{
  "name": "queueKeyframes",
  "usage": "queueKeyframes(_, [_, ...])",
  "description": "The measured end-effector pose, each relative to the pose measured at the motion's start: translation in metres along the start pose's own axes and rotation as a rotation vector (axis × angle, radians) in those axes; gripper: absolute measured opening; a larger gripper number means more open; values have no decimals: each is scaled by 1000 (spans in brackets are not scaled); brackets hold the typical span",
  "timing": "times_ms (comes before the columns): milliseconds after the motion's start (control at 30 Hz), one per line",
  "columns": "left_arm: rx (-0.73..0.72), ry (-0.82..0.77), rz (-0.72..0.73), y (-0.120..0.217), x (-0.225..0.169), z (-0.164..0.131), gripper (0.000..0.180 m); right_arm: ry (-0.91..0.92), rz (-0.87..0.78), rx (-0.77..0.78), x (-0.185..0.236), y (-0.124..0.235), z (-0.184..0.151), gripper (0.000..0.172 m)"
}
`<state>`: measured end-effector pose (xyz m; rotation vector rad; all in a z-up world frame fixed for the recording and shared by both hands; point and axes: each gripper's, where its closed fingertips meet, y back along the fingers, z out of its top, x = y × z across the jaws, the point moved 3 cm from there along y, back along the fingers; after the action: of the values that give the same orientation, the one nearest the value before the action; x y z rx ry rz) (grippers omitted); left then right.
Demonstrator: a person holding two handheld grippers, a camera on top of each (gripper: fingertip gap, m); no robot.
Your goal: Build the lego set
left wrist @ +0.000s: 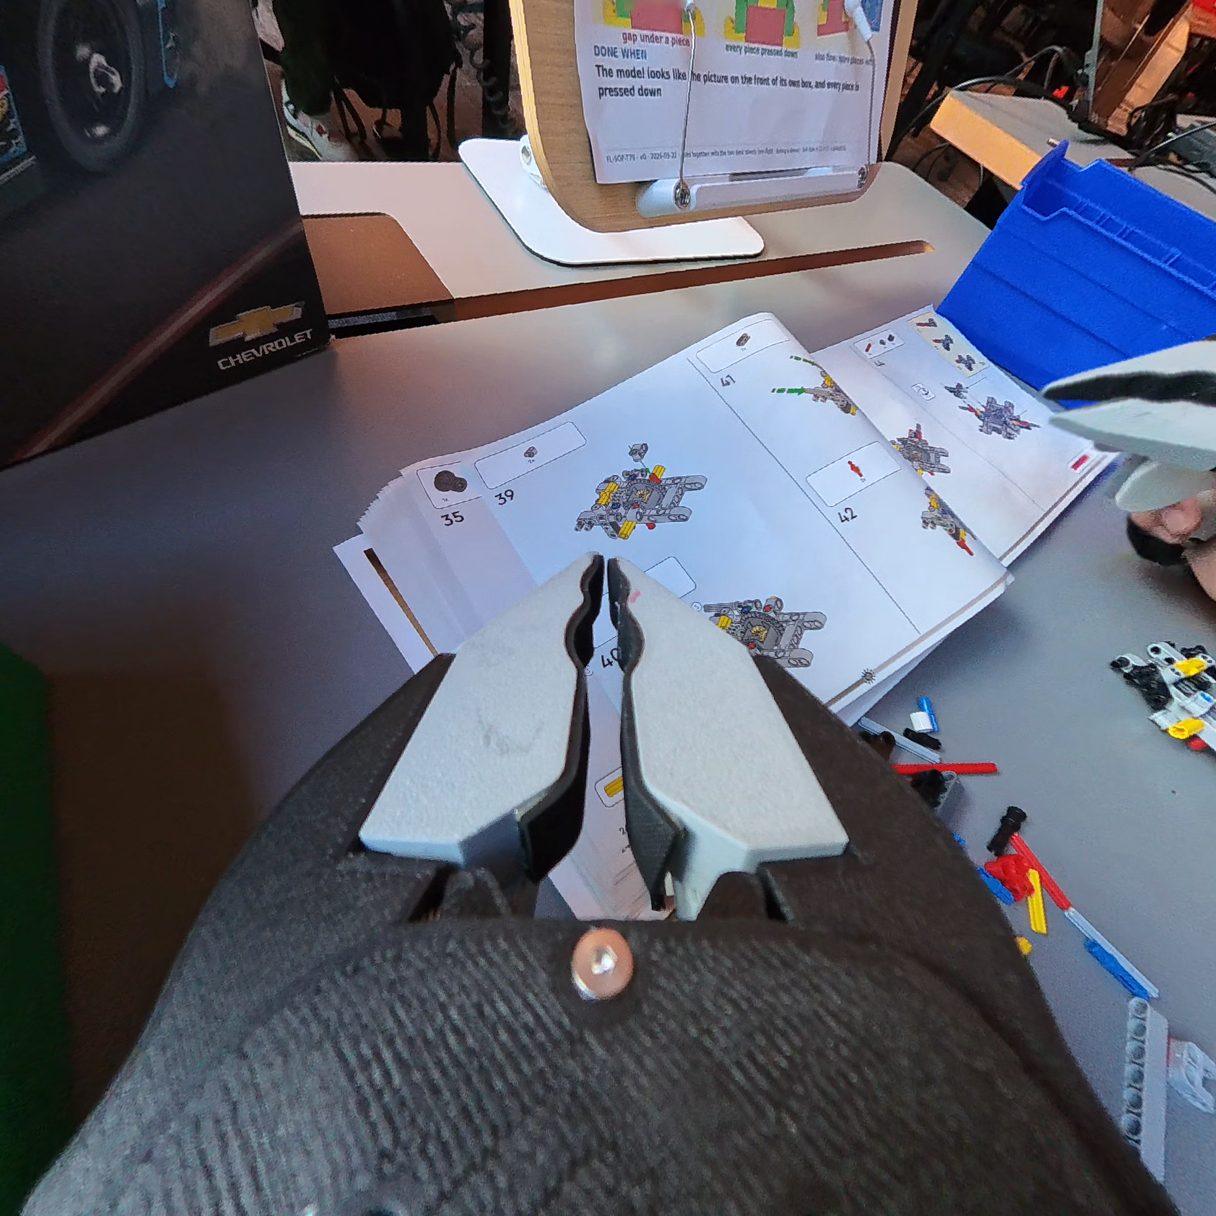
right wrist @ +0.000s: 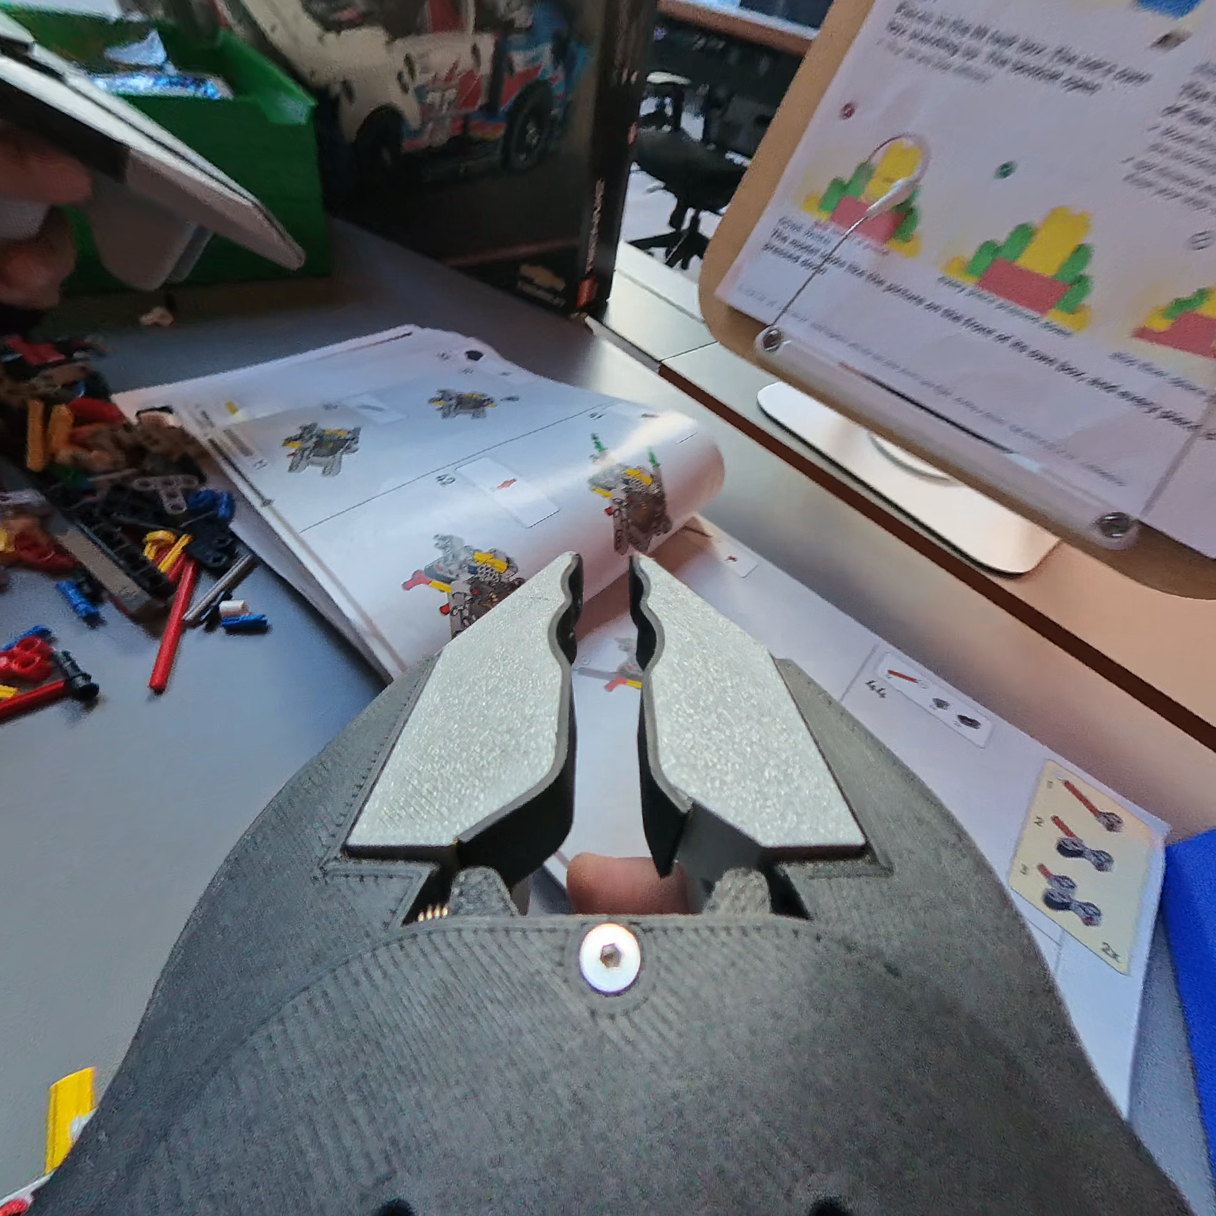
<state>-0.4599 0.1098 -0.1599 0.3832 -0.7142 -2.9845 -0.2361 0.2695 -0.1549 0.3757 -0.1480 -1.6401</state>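
Well, the left gripper point(left wrist: 605, 562) was shut tight with nothing in it, and it hung over the near part of the open booklet point(left wrist: 724, 500). The booklet lay flat on the grey table point(left wrist: 197, 559), running from 12 o'clock out to 2 o'clock of that gripper. The right gripper point(right wrist: 605, 566) had its jaws only a little way apart, and I could see nothing between them. Right at its 12 o'clock one page point(right wrist: 658, 460) stood curled up in a roll, and nothing seemed to be holding it. That page could flop back down by itself, or bend the wrong way and get a crease. With such a small gap, the tips might miss a thin sheet, or they might pinch two sheets at once. A hard tug on thin paper could rip it near the fold. Loose pieces point(right wrist: 131, 526) lay in a heap at 9 o'clock of the right gripper, just beside the booklet's edge. If the booklet slid, I think it could push some of them about. A stand point(right wrist: 921, 513) with a sheet on it stood at 2 o'clock, so a wide swing that way might bump it.
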Motion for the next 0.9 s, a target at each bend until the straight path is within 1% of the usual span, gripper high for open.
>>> queueKeyframes(167, [-4,-1,4,1,1,1,0,-2,-64,-37,-9,7,6,6])
queueKeyframes(333, [1,-2,4,0,1,0,0,-35,-92,-30,-16,8,2,6])
queueKeyframes(467, [0,-4,4,0,0,0,0,-66,-90,-46,-19,10,3,6])
queueKeyframes(633, [1,-9,15,1,2,0,0,-61,-93,-51,-19,11,4,6])
queueKeyframes(767, [16,3,62,4,13,-2,0,-61,-100,-39,-19,10,3,5])
queueKeyframes(900, [-20,25,37,8,13,4,0,-85,-85,-25,-19,7,-2,4])
